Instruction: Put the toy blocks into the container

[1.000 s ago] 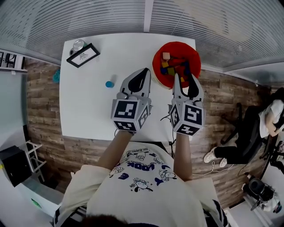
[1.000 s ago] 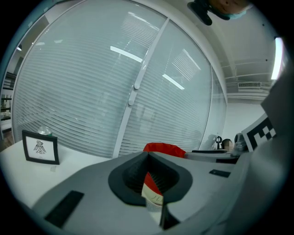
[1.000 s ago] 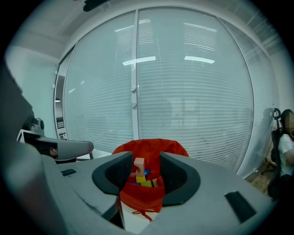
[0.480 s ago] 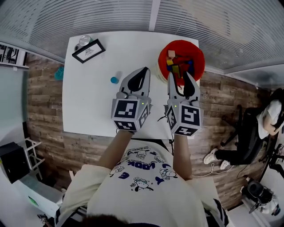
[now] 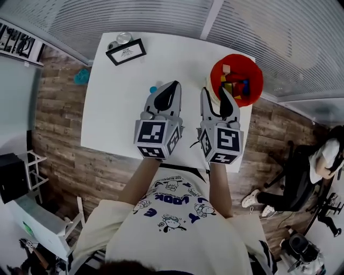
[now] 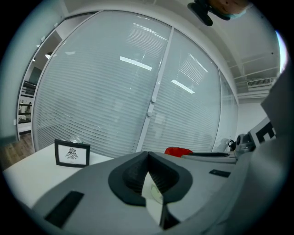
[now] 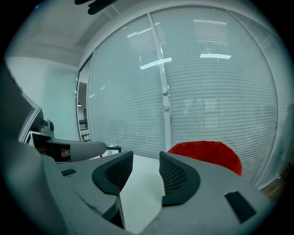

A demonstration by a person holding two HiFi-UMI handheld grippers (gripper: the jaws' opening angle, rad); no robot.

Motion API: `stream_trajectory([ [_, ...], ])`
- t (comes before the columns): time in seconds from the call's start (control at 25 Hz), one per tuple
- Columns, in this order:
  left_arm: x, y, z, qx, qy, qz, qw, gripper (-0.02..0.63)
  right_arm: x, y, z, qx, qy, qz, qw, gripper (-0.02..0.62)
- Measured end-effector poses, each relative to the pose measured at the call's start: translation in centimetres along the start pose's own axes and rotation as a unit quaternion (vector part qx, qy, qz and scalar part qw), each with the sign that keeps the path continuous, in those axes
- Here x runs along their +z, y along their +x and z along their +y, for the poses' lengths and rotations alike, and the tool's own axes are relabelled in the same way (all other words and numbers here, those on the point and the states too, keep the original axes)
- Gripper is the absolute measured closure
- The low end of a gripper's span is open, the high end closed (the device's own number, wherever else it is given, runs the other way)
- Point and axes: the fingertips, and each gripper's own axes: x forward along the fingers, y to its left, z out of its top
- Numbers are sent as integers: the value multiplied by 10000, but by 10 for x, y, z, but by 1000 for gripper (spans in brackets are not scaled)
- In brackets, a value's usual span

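The left hand-held gripper point(image 5: 173, 85) is closed and empty; the right hand-held gripper point(image 5: 214, 92) gapes wide, also empty. A small blue toy block point(image 5: 153, 89) lies just left of the left tips, and the red round plastic container point(image 5: 216, 70) sits just beyond the right. If the left one approaches closed, it could knock the block away.

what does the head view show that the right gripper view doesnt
Only the head view: the toy blocks lying inside the red container, a small blue block on the white table by the left gripper's tip, and a person seated off to the side. Only the right gripper view: the ribbed pads of the right gripper, apart, with nothing between them. Both: the container, the table, the left gripper and the window blinds.
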Motion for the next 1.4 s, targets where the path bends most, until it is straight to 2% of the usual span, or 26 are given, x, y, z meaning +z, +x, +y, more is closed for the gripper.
stream_trajectory([
  [0.52,-17,-28,44,490,-229,95,9985,575,-43,16,54,626,-26,565,9964,411],
  [1.4,-66,-43,73,666,-516,539,9950,575,-137,23,98,1027,-113,1690,9802,411],
])
